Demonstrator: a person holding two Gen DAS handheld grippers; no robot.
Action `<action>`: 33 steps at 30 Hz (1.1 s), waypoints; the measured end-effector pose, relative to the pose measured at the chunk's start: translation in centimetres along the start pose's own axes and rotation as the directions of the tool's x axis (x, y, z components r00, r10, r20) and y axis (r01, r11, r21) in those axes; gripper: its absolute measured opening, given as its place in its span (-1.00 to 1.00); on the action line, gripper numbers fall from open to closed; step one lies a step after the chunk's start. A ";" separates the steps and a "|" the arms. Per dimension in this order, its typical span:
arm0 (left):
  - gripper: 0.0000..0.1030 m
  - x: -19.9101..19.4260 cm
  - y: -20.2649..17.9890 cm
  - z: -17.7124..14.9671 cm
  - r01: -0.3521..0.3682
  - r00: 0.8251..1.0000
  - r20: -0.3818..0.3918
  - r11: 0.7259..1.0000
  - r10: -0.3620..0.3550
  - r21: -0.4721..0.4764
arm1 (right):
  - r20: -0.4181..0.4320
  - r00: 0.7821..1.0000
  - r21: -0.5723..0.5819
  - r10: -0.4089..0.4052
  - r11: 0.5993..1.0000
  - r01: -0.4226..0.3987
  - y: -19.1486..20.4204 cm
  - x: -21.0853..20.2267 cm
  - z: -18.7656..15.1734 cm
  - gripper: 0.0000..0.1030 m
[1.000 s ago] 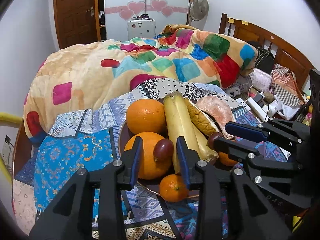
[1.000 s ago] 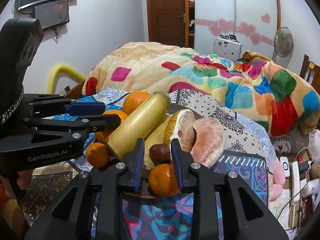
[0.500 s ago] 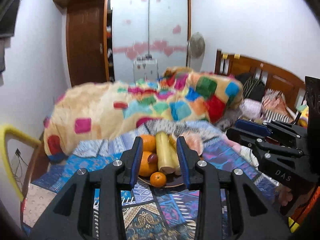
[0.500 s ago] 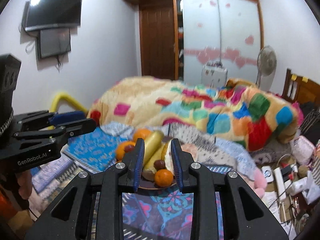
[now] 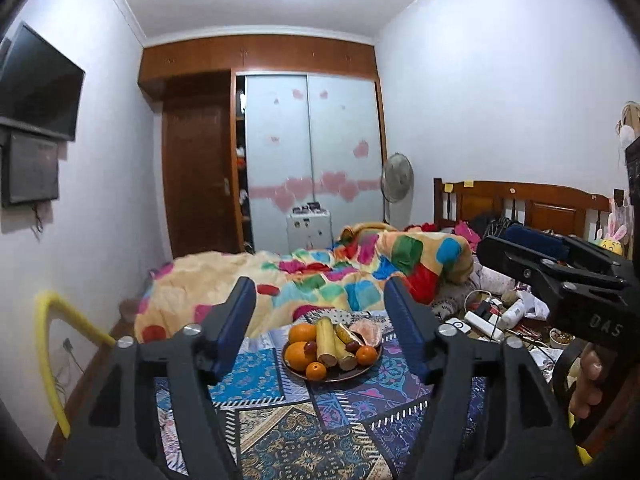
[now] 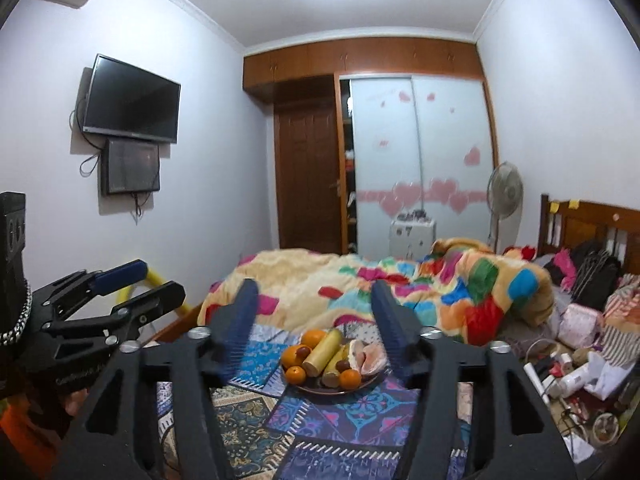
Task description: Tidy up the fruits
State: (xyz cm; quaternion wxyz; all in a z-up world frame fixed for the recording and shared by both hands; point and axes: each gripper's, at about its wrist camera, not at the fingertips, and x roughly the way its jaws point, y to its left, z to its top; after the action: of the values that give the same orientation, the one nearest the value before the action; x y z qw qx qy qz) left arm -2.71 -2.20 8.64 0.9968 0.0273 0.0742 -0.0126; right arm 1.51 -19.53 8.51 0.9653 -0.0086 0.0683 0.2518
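A dark round plate (image 5: 340, 377) sits on a patterned cloth on the bed and holds oranges (image 5: 298, 354), yellow bananas (image 5: 325, 341), dark plums (image 5: 351, 346), small tangerines (image 5: 316, 371) and pomelo pieces (image 5: 366, 330). It also shows in the right wrist view (image 6: 320, 391). My left gripper (image 5: 320, 300) is open and empty, well back from the plate. My right gripper (image 6: 314, 304) is open and empty, also well back. Each gripper shows at the side of the other's view.
A colourful checked blanket (image 5: 320, 280) is heaped behind the plate. Bottles, cables and clutter (image 6: 568, 372) lie at the right by the wooden headboard (image 5: 520, 204). A yellow tube (image 5: 48, 352) stands at the left. A wardrobe, door, fan and TV line the walls.
Both grippers have pulled far back and up from the plate and opened wide. The fruit stays on the plate.
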 end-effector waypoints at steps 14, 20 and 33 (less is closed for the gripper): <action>0.94 -6.0 0.1 -0.4 -0.035 0.996 0.077 0.998 0.038 -0.044 | 0.083 0.993 -0.017 -0.085 0.996 0.087 1.4 -3.6 -0.5 1.00; 0.95 -6.3 -0.1 -0.5 -0.036 0.996 0.079 0.999 0.040 -0.040 | 0.083 0.993 -0.018 -0.081 0.996 0.082 1.6 -4.2 -0.9 1.00; 0.97 -6.4 0.0 -0.7 -0.025 0.997 0.071 0.998 0.029 -0.049 | 0.082 0.993 -0.018 -0.083 0.996 0.085 2.0 -4.6 -1.2 1.00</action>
State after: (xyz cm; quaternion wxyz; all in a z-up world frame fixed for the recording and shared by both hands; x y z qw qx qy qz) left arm -9.15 -1.99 8.95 0.9993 0.0037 0.0383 0.0018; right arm -3.55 -20.10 7.98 0.9769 -0.0118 0.0257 0.2117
